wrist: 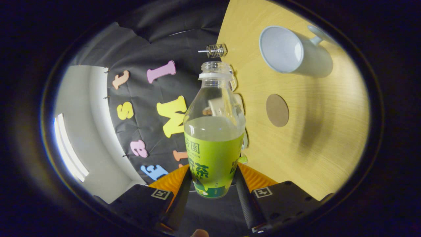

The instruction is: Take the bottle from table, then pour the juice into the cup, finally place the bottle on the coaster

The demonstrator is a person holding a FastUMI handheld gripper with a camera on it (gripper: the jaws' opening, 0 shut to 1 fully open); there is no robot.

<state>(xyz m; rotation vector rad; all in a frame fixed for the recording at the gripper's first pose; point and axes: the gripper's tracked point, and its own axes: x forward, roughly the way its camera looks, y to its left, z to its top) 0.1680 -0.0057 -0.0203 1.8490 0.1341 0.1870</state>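
Observation:
My gripper [213,184] is shut on a clear plastic bottle [213,138] with a green label, both fingers pressing on its lower body. The bottle has no cap and holds pale juice up to about the top of the label. The whole view is rolled, so the wooden table [329,144] stands to the right of the bottle. On it a white cup [291,51] with a handle shows its open, empty mouth, beyond the bottle's neck and to the right. A round brown coaster [277,110] lies on the table between the cup and the fingers.
A small wire-wound metal object [215,50] sits at the table's edge just beyond the bottle's mouth. A white item [238,98] lies on the table behind the bottle, partly hidden. The black cloth wall and a pale room wall rise to the left.

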